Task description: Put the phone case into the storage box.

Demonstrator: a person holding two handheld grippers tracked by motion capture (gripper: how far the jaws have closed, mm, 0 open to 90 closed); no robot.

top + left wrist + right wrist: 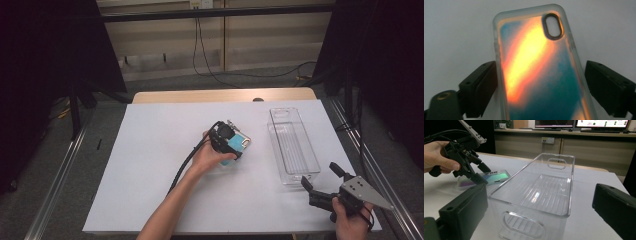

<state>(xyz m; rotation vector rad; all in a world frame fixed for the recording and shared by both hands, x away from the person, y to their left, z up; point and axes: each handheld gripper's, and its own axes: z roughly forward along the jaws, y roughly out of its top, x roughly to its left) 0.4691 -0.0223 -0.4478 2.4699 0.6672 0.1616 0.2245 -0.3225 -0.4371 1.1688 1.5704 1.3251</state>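
Right tongs [320, 176] stand open, empty, at the near end of the clear bin [293, 145] on the desk [150, 165]. Left of the bin, the phone case [536, 72] lies flat between the left tongs [231, 145], which are open astride it; its left jaw is at the edge, its right clear. Left gripper view alone shows its orange-teal back and camera cutout; right gripper view shows the bin's handle slots.

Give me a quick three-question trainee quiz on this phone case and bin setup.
1. True or false: the left gripper has the phone case lifted clear of the table.
2. What does the clear bin hold? A) a cable B) nothing C) a phone
3. On which side of the phone case does the clear bin stand in the high view?

Key:
1. False; it lies flat, between open jaws.
2. B
3. Its right, near the right gripper.
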